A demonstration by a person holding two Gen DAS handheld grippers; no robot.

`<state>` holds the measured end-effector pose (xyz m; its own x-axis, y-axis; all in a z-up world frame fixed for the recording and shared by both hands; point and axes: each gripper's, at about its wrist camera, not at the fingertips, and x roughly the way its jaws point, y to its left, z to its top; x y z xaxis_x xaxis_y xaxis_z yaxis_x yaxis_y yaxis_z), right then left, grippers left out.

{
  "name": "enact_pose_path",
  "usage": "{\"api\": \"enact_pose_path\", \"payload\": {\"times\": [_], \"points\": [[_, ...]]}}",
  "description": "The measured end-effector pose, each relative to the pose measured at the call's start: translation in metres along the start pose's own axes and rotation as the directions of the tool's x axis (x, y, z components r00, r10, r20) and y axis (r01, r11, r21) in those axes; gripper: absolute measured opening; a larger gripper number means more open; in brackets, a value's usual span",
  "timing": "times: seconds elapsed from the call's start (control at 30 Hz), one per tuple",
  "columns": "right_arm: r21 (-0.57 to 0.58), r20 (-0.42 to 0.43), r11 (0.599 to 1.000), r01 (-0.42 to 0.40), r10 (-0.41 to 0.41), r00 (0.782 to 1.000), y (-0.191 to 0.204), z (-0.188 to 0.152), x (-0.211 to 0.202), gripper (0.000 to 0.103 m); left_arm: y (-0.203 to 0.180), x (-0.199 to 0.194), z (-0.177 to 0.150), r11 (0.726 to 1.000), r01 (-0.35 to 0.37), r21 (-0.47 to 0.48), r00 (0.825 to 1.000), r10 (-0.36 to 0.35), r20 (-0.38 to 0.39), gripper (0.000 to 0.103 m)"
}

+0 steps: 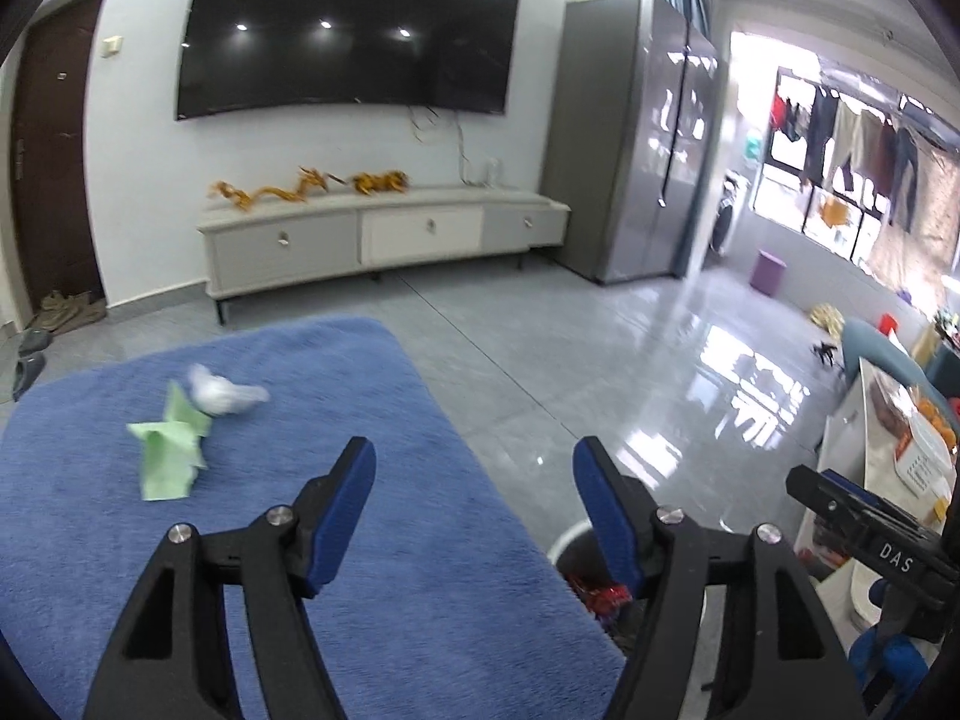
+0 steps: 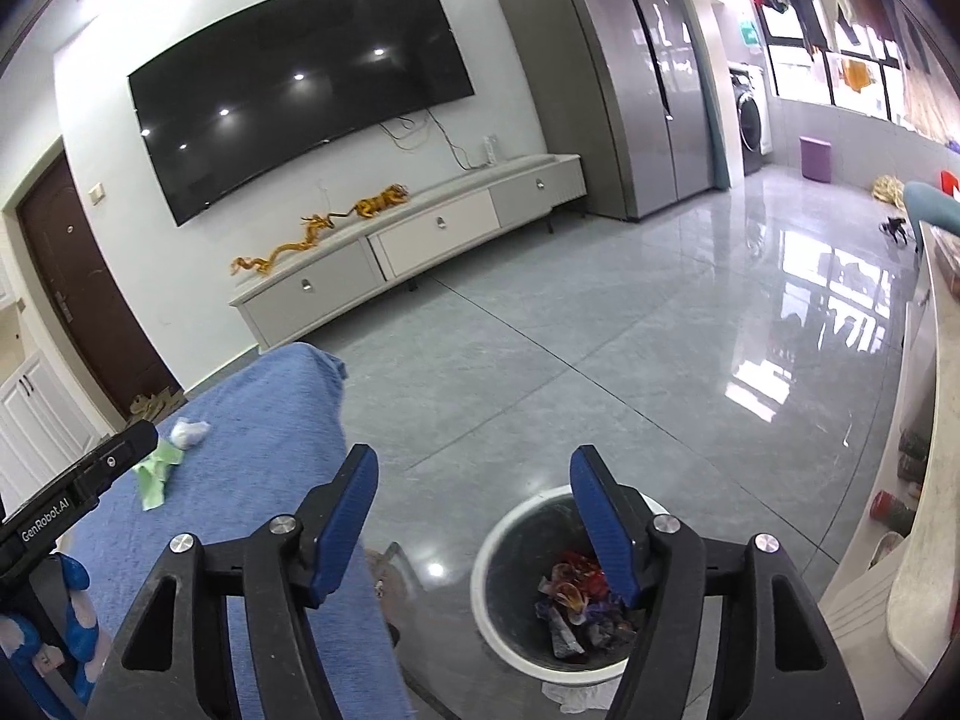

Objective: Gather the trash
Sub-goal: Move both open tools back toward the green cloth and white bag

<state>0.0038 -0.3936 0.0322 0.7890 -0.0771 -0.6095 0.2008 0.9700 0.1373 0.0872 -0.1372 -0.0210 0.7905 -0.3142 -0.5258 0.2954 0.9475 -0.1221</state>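
Green paper touching white wad, both on blue blanket, left of bin. Left tool spread wide, empty. Right tool likewise, over bin (wrappers inside clear only in right view).

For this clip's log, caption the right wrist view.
Open right gripper above trash bin; green paper and white wad on blue cover.

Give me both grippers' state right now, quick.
Left gripper: open, holding nothing, over the blue cloth.
Right gripper: open, holding nothing, above the trash bin.
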Motion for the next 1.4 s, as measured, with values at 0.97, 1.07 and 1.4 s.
{"api": "enact_pose_path", "payload": {"times": [0.97,1.07,1.4], "points": [[-0.173,0.099,0.984,-0.032,0.05,0.994,0.122,0.015,-0.025,0.103,0.118,-0.077,0.009,0.979,-0.095,-0.18,0.976,0.127,0.178,0.074],[-0.193,0.081,0.981,-0.035,0.051,0.995,0.133,0.012,-0.017,0.103,0.13,-0.073,0.006,0.975,-0.105,-0.196,0.976,0.139,0.167,0.074],[-0.25,-0.003,0.966,-0.058,0.059,0.998,0.161,0.002,0.023,0.103,0.181,-0.045,-0.016,0.953,-0.152,-0.262,0.981,0.177,0.075,0.075]]}}
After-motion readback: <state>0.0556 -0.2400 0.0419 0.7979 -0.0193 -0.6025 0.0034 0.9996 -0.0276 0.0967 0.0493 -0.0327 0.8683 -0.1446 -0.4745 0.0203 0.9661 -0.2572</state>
